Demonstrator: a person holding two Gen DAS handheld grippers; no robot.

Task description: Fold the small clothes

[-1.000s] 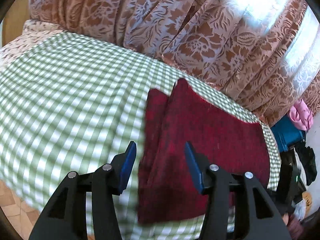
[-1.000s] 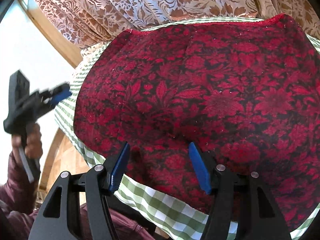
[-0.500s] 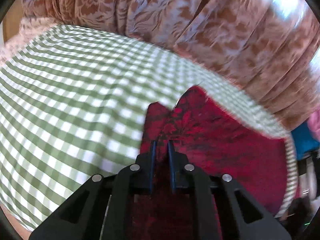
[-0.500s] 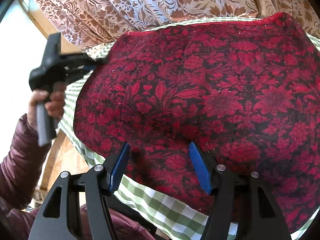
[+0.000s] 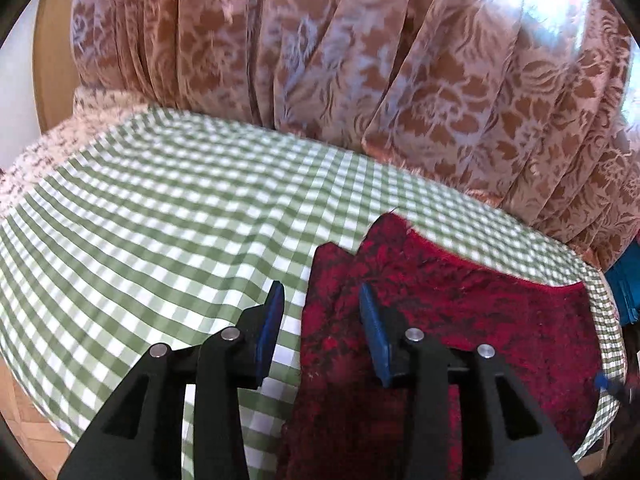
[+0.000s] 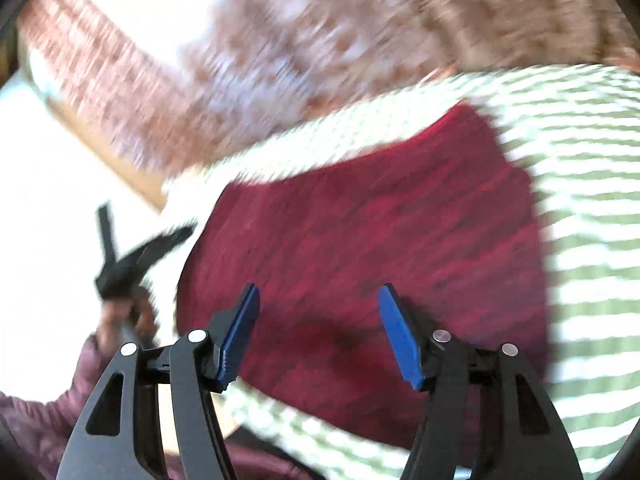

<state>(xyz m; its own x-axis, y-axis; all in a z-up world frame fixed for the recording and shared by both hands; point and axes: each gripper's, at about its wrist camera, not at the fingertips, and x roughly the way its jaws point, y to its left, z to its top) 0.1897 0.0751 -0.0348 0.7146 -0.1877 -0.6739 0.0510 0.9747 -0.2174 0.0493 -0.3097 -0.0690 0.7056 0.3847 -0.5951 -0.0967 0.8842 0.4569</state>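
left view: sharp; cloth (image 5: pixel 460 312) folded edge on gingham (image 5: pixel 160 232), curtain (image 5: pixel 360 80) behind
right view: blurred; shows left gripper (image 6: pixel 176 236) in hand (image 6: pixel 120 320)
left gripper (image 5: pixel 320 316): jaws wide, straddling cloth edge
right gripper (image 6: pixel 318 330): wide, above cloth (image 6: pixel 380 240), empty

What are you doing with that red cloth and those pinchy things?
A person holds a pinching tool in each hand to fold a small red cloth lying on a green checked tablecloth. Right now neither tool grips it: the left gripper is open at the cloth's edge, and the right gripper is open above it.
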